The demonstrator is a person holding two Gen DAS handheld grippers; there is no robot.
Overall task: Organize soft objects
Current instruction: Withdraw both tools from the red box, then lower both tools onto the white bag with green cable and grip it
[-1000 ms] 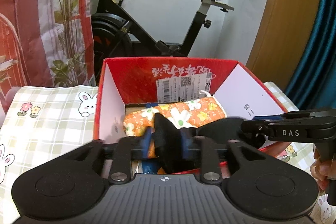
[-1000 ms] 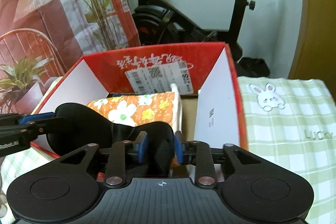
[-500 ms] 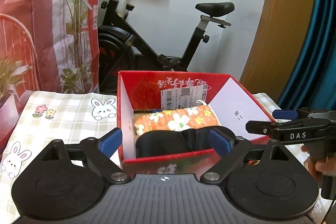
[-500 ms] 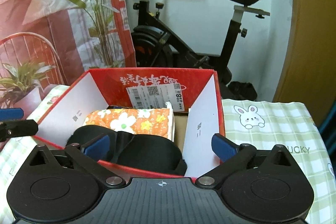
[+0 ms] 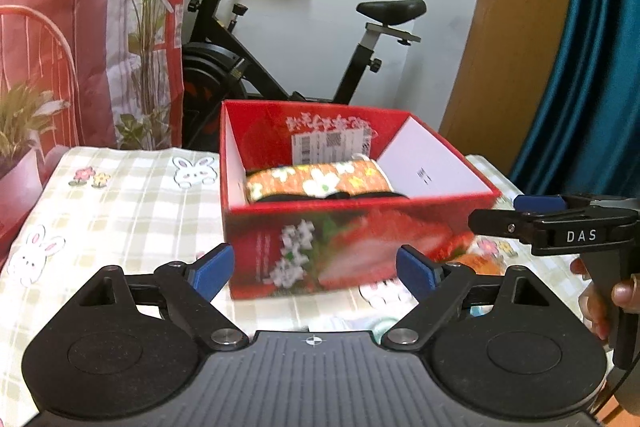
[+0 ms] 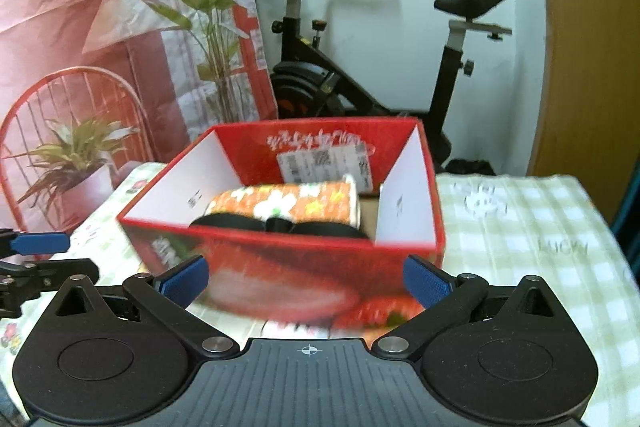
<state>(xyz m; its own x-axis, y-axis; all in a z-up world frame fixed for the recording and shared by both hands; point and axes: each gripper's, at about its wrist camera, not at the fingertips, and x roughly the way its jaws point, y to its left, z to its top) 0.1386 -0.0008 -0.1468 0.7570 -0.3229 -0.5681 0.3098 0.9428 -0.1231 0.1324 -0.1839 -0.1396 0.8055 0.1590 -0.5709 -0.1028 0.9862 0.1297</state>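
Note:
A red cardboard box (image 5: 352, 243) (image 6: 280, 267) stands on the checked tablecloth. Inside it lie an orange flowered soft roll (image 5: 316, 181) (image 6: 284, 203) and, in front of that, a black soft item (image 5: 332, 195) (image 6: 280, 225) mostly hidden by the box's front wall. My left gripper (image 5: 314, 273) is open and empty, in front of the box. My right gripper (image 6: 306, 277) is open and empty, also in front of the box. The right gripper also shows in the left wrist view (image 5: 536, 215), to the right of the box.
A checked tablecloth with rabbits (image 5: 120, 195) (image 6: 520, 227) covers the table. An exercise bike (image 5: 280, 59) stands behind the table. A potted plant (image 6: 76, 163) and a red chair (image 6: 80, 95) are at the left. Something orange (image 5: 480, 263) lies at the box's right front corner.
Both grippers were shut on the black item a second ago, let it go inside the box, opened wide and have drawn back from the box.

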